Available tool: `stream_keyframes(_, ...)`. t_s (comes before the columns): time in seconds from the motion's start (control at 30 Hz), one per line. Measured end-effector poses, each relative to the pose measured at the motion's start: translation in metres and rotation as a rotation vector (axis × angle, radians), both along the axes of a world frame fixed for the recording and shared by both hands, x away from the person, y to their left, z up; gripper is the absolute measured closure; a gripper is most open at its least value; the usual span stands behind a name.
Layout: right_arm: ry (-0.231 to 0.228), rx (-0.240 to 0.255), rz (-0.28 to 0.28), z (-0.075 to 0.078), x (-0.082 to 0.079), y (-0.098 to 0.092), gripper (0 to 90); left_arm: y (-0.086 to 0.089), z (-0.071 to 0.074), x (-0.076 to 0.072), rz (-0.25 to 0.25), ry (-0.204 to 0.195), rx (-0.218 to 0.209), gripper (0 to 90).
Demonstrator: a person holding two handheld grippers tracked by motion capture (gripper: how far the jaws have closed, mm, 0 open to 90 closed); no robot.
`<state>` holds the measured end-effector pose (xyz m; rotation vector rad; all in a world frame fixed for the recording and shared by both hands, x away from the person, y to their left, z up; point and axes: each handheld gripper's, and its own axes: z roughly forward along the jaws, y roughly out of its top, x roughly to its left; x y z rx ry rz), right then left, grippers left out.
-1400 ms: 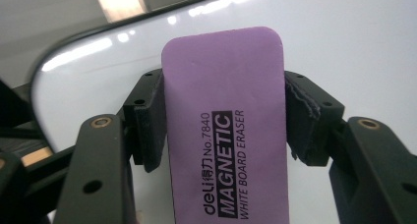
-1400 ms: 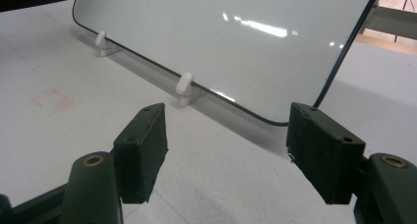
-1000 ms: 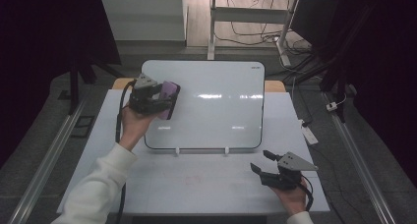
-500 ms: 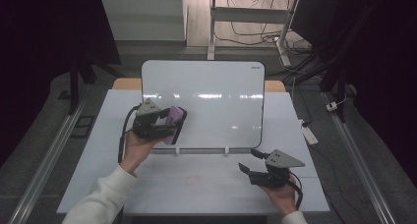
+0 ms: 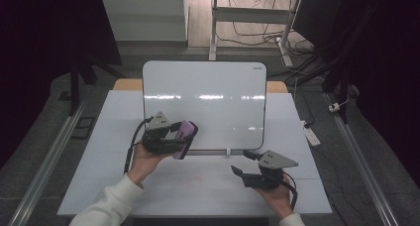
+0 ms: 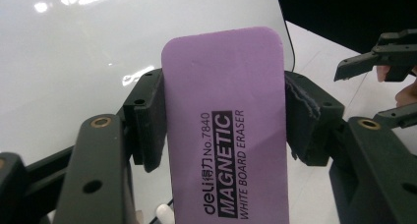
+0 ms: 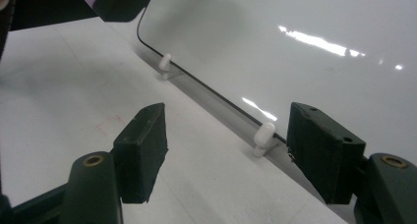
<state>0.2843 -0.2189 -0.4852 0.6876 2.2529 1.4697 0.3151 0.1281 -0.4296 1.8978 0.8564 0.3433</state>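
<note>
The left gripper [image 5: 184, 139] is clamping a purple rectangular foam whiteboard eraser [image 5: 182, 135] between its two black pads, one pad pressing on each long edge. In the left gripper view the eraser [image 6: 225, 130] is standing lengthwise between the jaws, its printed face reading "MAGNETIC WHITE BOARD ERASER". The eraser is sitting over the lower left corner of the glossy white rounded-corner whiteboard [image 5: 213, 97], which is leaning upright on the white table top [image 5: 109, 137]; contact with the board surface cannot be determined.

The right gripper [image 5: 242, 163] is hovering near the front right of the table, jaws parted with nothing between them. In the right gripper view its pads are framing a small white support peg [image 7: 264, 136] at the board's bottom edge, and a second peg [image 7: 166, 62] is standing farther along that edge.
</note>
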Motion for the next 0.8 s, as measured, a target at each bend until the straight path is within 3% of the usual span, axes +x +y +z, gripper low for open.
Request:
stream_keyframes(0.37,0.014,0.007,0.054,0.002,-0.003,0.016,30.2,-0.011,-0.004,0.002,-0.045,0.021,-0.013,39.4)
stream_keyframes(0.8,0.054,0.039,0.145,0.002,0.002,0.051,27.3,-0.03,-0.01,0.001,-0.135,0.049,-0.02,39.4)
